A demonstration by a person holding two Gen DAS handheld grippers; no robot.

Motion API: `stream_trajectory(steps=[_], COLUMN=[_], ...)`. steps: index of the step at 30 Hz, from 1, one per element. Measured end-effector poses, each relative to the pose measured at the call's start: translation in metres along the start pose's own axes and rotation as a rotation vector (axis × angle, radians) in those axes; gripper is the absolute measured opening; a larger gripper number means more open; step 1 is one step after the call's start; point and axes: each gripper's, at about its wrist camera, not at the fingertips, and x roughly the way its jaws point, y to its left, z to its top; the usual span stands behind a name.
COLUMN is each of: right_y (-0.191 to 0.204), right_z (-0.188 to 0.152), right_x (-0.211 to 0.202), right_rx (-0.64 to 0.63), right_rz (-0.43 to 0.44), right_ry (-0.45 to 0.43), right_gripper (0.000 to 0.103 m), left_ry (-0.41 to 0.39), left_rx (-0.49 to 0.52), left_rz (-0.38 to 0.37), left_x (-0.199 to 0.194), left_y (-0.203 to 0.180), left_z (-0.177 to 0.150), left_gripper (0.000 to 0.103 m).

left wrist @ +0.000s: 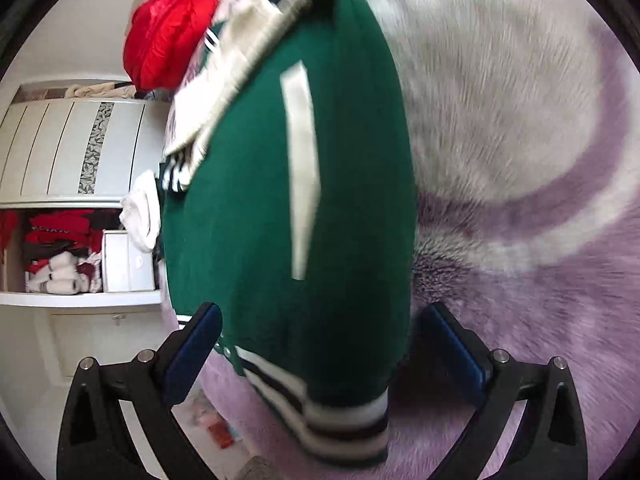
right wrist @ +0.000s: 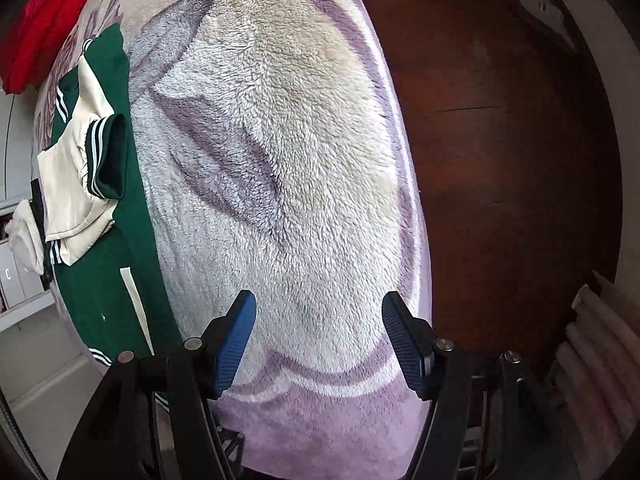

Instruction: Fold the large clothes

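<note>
A green jacket (left wrist: 256,216) with cream sleeves and striped black-and-white hem lies folded on a fluffy white and purple blanket (left wrist: 500,120). My left gripper (left wrist: 320,344) hovers open above its hem end, the blue pads (left wrist: 192,356) wide apart and nothing pinched between them. In the right wrist view the same jacket (right wrist: 108,264) lies at the far left, its cream sleeves (right wrist: 76,184) folded across it. My right gripper (right wrist: 320,340) stands open over bare blanket (right wrist: 288,168), well to the right of the jacket, holding nothing.
A red puffy garment (left wrist: 164,36) lies at the blanket's far end. To the left stands a white wardrobe (left wrist: 72,148) with an open shelf of red and white clothes (left wrist: 60,252). Dark wooden flooring (right wrist: 512,160) lies right of the blanket. A white cloth (left wrist: 140,212) hangs off the bed's edge.
</note>
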Motion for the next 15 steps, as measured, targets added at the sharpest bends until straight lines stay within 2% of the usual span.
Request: stream_trajectory(steps=[3,5,7,9,11,12,13,15], right_y=[-0.006,0.005,0.024,0.044,0.066,0.077,0.091,0.115], right_z=[0.007,0.015,0.031,0.047,0.066,0.074,0.085,0.105], right_x=[-0.009,-0.007,0.002,0.01,0.022,0.03,0.04,0.056], right_rx=[-0.014,-0.045,-0.092,-0.141,-0.175,-0.183,-0.186,-0.189], right_rz=[0.025,0.065,0.113,0.174,0.281,0.322,0.371,0.456], right_ry=[-0.011,-0.01,-0.007,-0.002,0.017,0.025,0.032,0.051], right_gripper=[0.067,0.067,0.069,0.082,0.087,0.088,0.088,0.097], left_ry=[0.019,-0.012,-0.028,-0.021,-0.024,-0.034,-0.045,-0.064], left_rx=[-0.081,-0.118,-0.173,-0.214,-0.221,-0.222,-0.223,-0.228], left_rz=[-0.033,0.021,0.019,-0.028,-0.102,-0.142,-0.157,-0.19], left_x=[0.015,0.01,0.012,0.016,0.015,0.013,0.01,0.005], left_y=[0.019,0.036,0.058,0.076,0.086,0.09,0.092,0.098], left_z=[0.011,0.016,0.019,0.02,0.02,0.02,0.022,0.024], left_gripper=[0.103,0.103,0.101,0.088,0.041,0.032,0.018,0.013])
